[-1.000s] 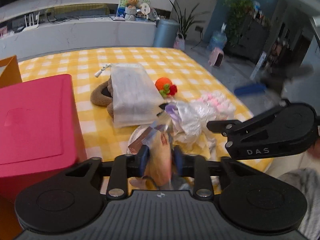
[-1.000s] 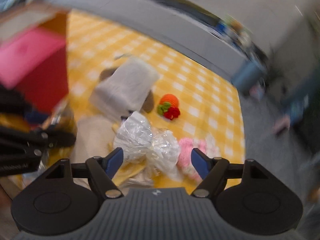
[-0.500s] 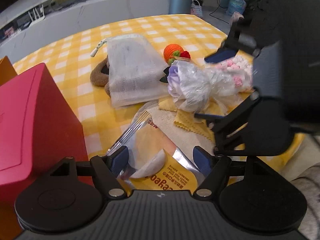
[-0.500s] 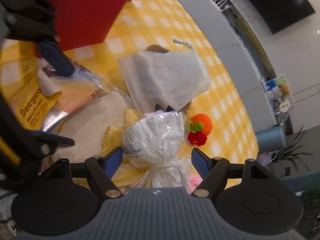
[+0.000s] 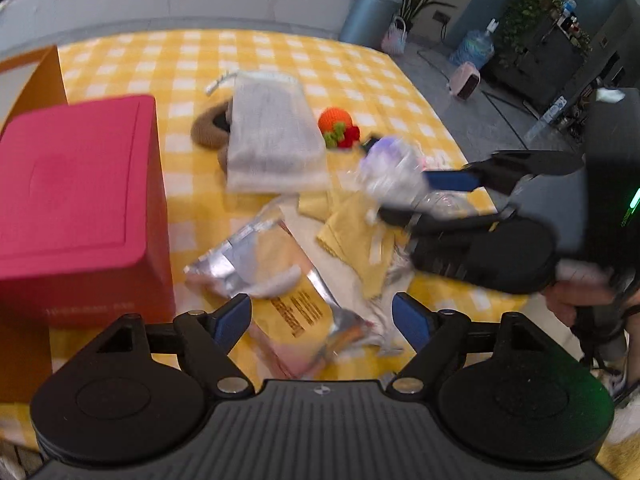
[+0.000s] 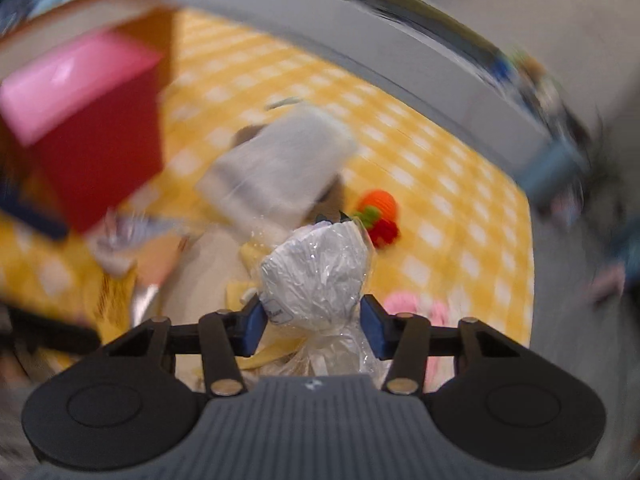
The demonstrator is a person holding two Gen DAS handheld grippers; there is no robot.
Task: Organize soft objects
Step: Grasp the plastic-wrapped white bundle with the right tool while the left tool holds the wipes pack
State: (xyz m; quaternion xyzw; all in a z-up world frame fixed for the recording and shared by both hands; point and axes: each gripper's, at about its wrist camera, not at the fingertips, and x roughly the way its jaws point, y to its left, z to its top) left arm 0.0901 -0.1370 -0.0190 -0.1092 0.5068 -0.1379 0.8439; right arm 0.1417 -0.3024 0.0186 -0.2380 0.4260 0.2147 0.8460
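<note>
Two grippers over cluttered yellow-checked desk (image 5: 360, 64), left gripper (image 5: 322, 320) jaws opening above foil packet (image 5: 276, 276), right gripper (image 6: 314, 320) jaws closing around clear-wrapped bundle (image 6: 320, 272), red box (image 5: 76, 200) at nine o'clock, bare cloth toward twelve.

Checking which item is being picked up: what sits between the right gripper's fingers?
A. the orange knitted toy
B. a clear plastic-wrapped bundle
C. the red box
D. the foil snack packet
B: in the right wrist view the plastic-wrapped bundle fills the gap of the closing right gripper.
</note>
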